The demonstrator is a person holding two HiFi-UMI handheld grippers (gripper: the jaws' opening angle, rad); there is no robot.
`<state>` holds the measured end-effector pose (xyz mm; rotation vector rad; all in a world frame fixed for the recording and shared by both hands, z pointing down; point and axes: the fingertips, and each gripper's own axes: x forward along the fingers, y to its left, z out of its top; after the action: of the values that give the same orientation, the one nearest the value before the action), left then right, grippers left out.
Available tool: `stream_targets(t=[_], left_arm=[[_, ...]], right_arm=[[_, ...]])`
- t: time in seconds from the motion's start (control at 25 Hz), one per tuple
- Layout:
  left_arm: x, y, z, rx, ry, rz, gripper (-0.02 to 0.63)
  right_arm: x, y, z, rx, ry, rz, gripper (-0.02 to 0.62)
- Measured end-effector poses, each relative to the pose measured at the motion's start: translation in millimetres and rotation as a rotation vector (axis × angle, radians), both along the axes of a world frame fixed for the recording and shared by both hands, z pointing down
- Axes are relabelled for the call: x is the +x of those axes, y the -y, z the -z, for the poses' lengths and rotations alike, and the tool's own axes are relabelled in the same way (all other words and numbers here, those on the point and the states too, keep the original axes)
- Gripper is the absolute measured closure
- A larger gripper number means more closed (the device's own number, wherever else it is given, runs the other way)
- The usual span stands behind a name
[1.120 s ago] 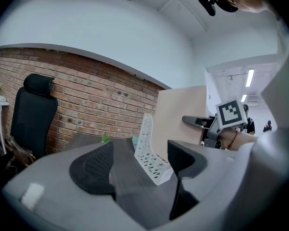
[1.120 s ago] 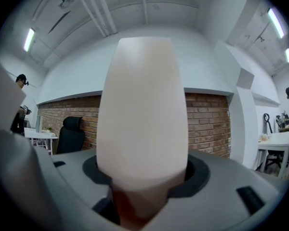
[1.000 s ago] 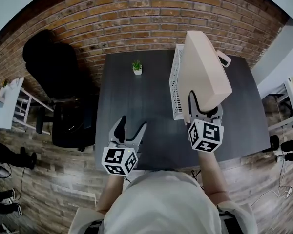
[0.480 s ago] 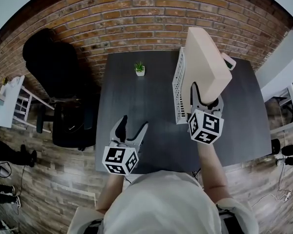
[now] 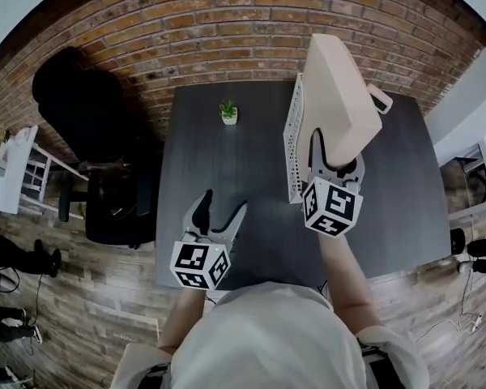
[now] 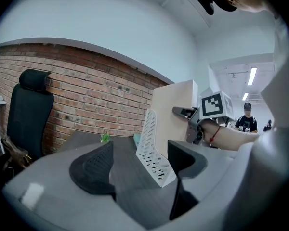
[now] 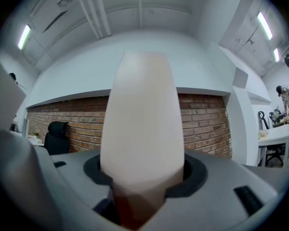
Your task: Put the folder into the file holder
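My right claw [image 5: 336, 159] holds the beige folder [image 5: 340, 96] at the upper right of the head view. Its jaws are spread wide but pressed against the folder's lower end, which fills the middle of the right gripper view. Over the last second the claw has crept up and a little to the left in the frame. That has carried the folder, standing on edge and leaning away from me, closer to the white file holder [image 5: 292, 148] just right of centre on the dark table [image 5: 219, 177].

The folder now overlaps the holder's right side in the picture, though I cannot tell whether the two touch. It is not yet inside. My left claw [image 5: 220, 211] hovers at the lower centre-left over the table's near edge, where it was a second ago, with its jaws apart and nothing between them.

As I judge it, the carry is almost done. What remains is to line the folder's lower edge up with the holder's opening, lower it in and let go. The light holder could be nudged if I come in crooked.
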<state>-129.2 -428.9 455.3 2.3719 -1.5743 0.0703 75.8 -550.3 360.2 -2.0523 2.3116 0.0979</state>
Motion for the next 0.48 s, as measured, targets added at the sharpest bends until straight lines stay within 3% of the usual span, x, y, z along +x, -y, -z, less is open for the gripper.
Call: stream_targets(t=[0.28,0.48], left_arm=[[4.9,4.2,-0.3,0.001,-0.004,-0.002,0.264],[1.2,7.4,0.5,-0.001,-0.002,0.006,0.264]], right_arm=[[-2.4,-3.5,1.7,0.029,0.010,-0.015,0.333],[3.8,-11.7,16.4,0.120,0.029,-0.026,0.336]])
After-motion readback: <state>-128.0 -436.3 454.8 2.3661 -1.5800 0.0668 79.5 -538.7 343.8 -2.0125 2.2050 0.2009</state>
